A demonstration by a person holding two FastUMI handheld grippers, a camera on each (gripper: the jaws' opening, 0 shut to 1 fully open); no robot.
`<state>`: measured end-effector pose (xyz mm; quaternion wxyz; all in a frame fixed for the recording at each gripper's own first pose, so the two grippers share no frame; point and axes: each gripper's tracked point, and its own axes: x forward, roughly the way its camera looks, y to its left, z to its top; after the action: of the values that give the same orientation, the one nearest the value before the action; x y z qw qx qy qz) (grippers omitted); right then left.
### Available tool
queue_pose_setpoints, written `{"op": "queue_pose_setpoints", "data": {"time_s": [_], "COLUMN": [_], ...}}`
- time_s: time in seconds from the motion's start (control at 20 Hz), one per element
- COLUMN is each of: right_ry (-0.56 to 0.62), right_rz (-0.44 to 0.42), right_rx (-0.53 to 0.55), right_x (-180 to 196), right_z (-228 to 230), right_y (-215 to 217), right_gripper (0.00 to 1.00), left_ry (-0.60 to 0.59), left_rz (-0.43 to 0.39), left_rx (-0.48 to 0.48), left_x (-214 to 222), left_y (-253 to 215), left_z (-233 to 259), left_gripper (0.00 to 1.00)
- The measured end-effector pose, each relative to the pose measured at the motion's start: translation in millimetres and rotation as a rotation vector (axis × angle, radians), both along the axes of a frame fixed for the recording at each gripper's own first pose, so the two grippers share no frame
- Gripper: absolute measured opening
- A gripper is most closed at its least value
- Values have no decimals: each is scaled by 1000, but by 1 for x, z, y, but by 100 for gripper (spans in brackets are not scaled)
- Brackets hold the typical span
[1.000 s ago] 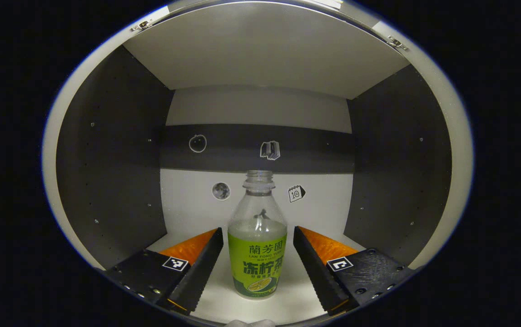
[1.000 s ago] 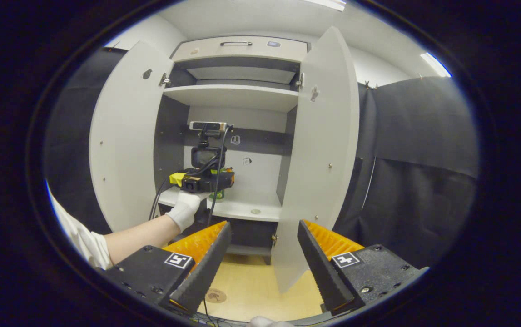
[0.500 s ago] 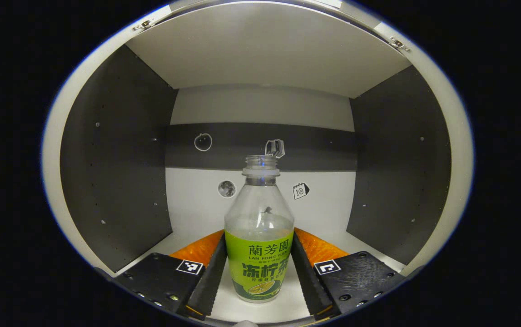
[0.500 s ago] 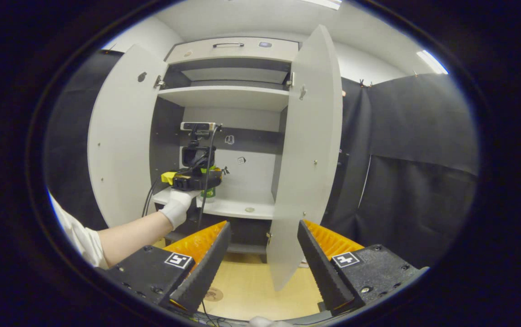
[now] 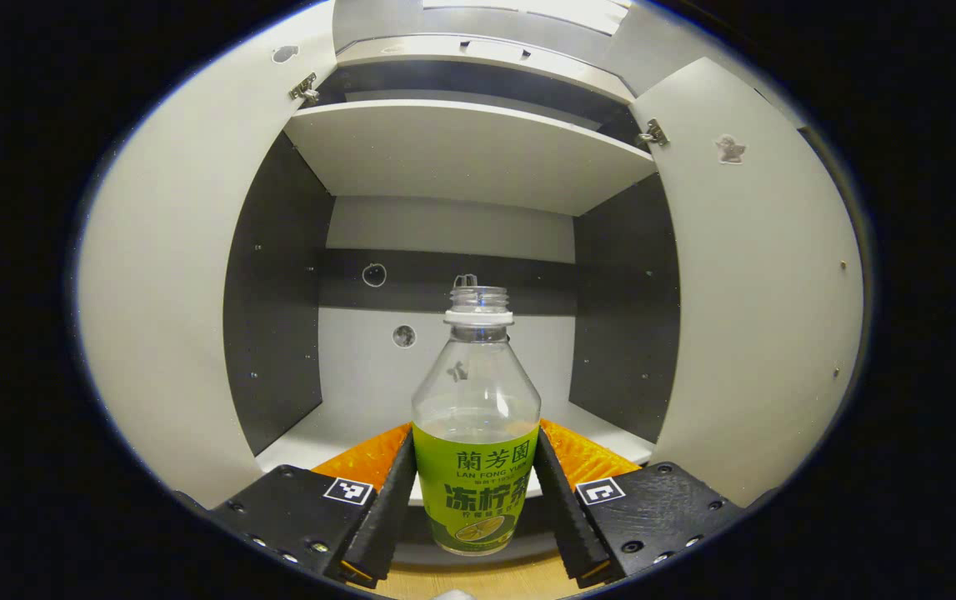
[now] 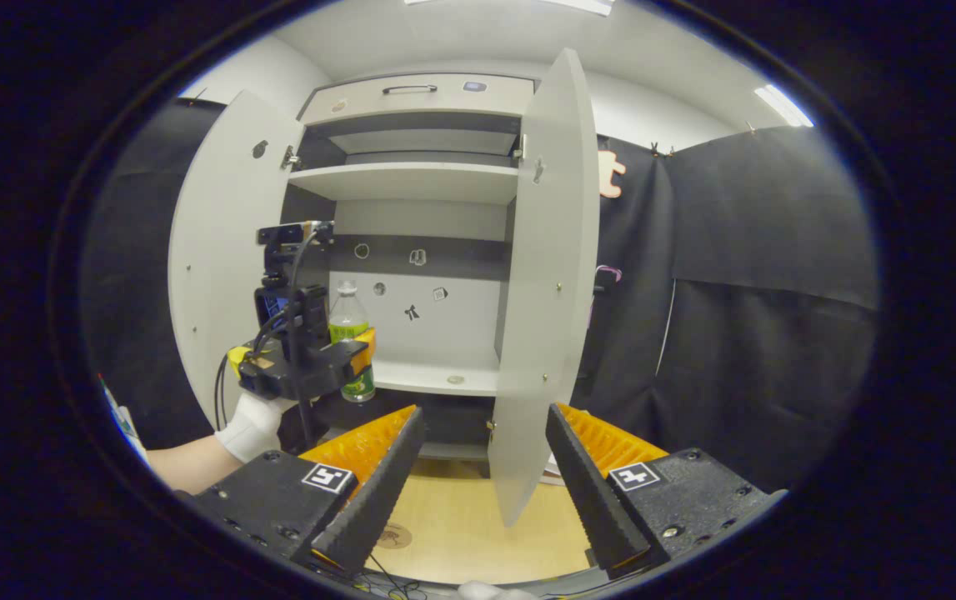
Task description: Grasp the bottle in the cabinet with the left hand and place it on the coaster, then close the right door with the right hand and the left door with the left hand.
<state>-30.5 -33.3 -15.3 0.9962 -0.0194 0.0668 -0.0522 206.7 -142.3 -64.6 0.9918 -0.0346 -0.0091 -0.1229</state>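
A clear bottle [image 5: 476, 392] with a green label and no cap stands upright between the fingers of my left gripper [image 5: 474, 435], which is shut on its labelled body. It hangs just in front of the cabinet shelf [image 5: 336, 437], outside the cabinet. In the right gripper view the same bottle [image 6: 348, 321] sits in the left gripper [image 6: 358, 360], held by a gloved hand [image 6: 252, 421]. My right gripper [image 6: 484, 412] is open and holds nothing, well back from the cabinet. A round brown coaster [image 6: 394, 537] lies on the wooden top below. Left door [image 6: 219, 275] and right door [image 6: 540, 292] stand open.
A small round disc [image 6: 455, 380] lies on the cabinet shelf [image 6: 436, 379]. Small stickers dot the back wall [image 5: 444, 350]. An upper shelf [image 5: 461, 150] and a drawer [image 6: 419, 92] sit above. The right door's edge points toward my right gripper. Black cloth hangs to the right.
My left gripper has pulled back out of the cabinet with the bottle in it, and lifted it off the shelf. The right gripper has drifted slightly right, still open.
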Motion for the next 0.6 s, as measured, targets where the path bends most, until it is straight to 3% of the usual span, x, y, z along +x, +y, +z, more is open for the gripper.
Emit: {"op": "queue_pose_setpoints", "data": {"time_s": [0.1,0.3,0.6], "right_ry": [-1,3,53], "right_rz": [-1,-19,-56], "right_rx": [18,17,13], "right_x": [-5,-15,-26], "right_z": [-4,-11,-29], "right_y": [-2,-12,-30], "right_gripper": [97,96,98], "left_ry": [19,21,52], "left_rz": [-39,-106,-186], "left_rx": [-8,-5,10], "left_x": [-31,-81,-130], "left_y": [-8,-20,-37], "left_z": [-20,-60,-141], "left_gripper": [77,74,73]}}
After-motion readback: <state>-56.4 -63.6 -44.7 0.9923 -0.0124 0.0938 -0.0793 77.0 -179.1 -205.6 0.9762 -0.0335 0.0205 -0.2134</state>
